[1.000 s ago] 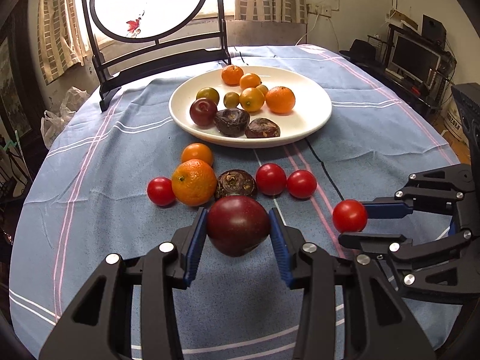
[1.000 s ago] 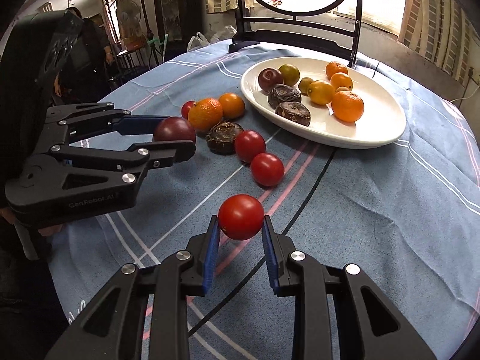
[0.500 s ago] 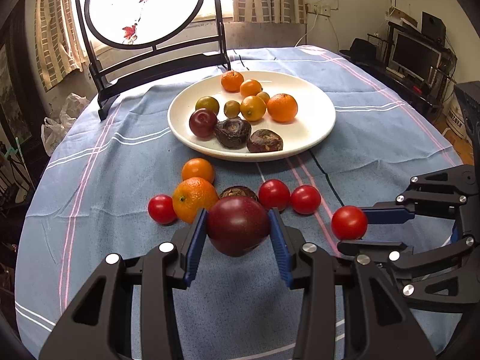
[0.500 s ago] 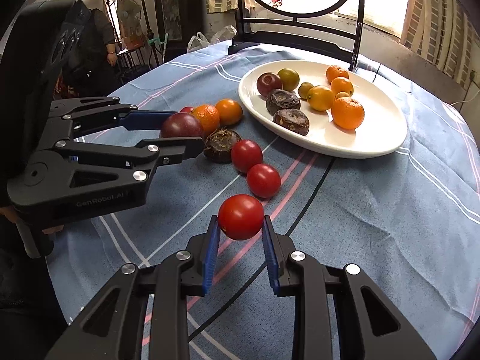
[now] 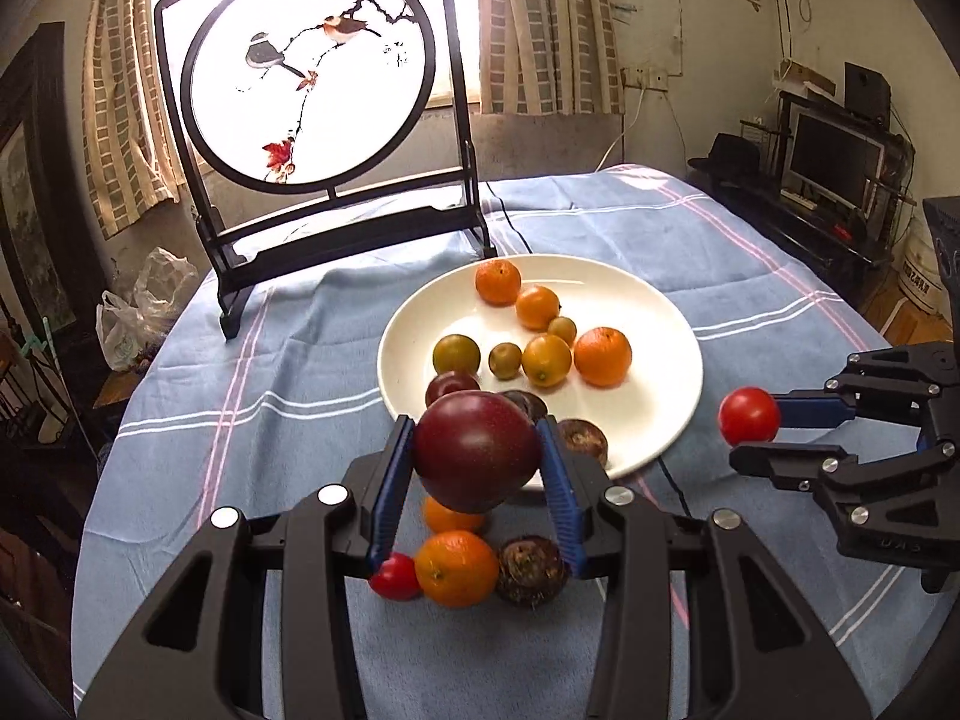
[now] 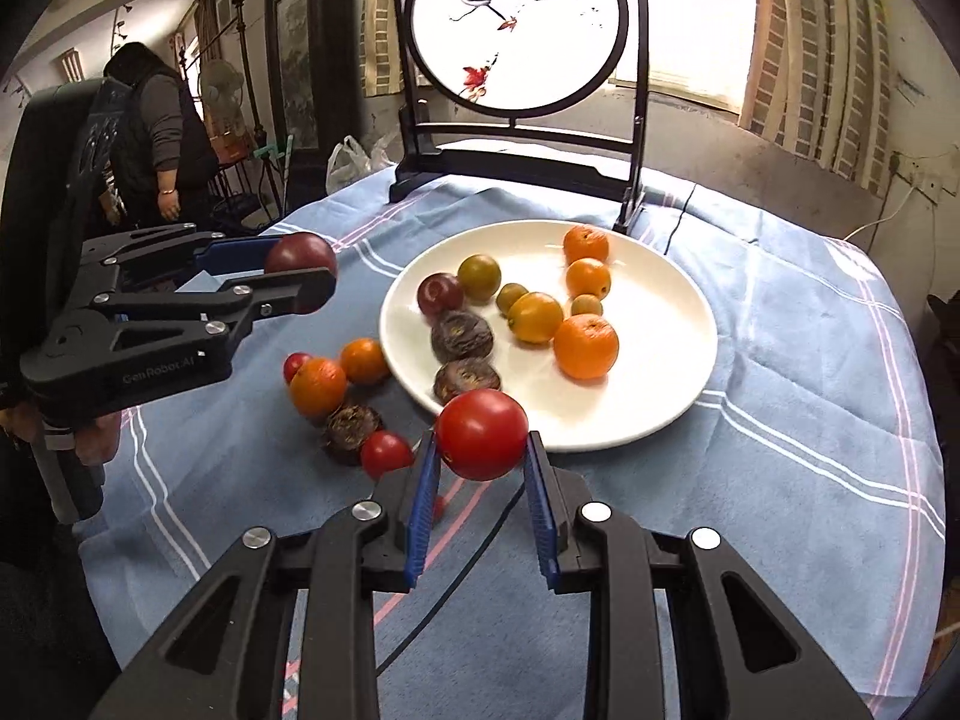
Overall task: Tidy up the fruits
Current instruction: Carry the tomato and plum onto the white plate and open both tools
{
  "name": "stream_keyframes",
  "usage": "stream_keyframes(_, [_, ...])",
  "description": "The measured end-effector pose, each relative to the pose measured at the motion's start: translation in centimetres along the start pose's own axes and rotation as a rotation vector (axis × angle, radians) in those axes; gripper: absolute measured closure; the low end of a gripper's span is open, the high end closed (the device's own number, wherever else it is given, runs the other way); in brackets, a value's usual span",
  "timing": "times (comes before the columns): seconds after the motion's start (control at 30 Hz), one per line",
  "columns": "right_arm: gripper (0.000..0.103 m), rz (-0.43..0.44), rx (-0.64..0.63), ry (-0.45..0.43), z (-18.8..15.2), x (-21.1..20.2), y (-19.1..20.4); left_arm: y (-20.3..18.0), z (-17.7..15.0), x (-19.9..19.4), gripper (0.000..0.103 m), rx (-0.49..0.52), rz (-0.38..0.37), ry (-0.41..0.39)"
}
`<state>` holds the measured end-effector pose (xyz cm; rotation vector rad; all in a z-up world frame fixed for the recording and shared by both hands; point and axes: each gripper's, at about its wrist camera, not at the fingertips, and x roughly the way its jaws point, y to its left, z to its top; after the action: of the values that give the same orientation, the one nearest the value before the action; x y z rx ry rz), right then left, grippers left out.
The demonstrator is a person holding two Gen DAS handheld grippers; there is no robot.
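My left gripper is shut on a dark purple plum and holds it in the air near the front-left rim of the white plate. It also shows in the right wrist view. My right gripper is shut on a red tomato, raised just in front of the plate's near rim. The plate holds several oranges, small green and yellow fruits, a plum and two dark wrinkled fruits.
On the blue cloth lie two oranges, a dark wrinkled fruit and red tomatoes. A black-framed round screen stands behind the plate. A person stands at the far left.
Both grippers have risen and moved forward toward the plate with their fruit. The loose fruits on the cloth now lie under and behind the left gripper's fingers.
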<state>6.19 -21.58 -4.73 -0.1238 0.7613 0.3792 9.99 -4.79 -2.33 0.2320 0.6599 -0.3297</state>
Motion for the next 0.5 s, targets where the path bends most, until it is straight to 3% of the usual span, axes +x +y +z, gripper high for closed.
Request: stream_keyframes(0.5, [0.074,-0.106,0.102,0.000,6.5,6.3,-6.2,-0.8,5.4,8.5,0.062,-0.003,0.017,0.079])
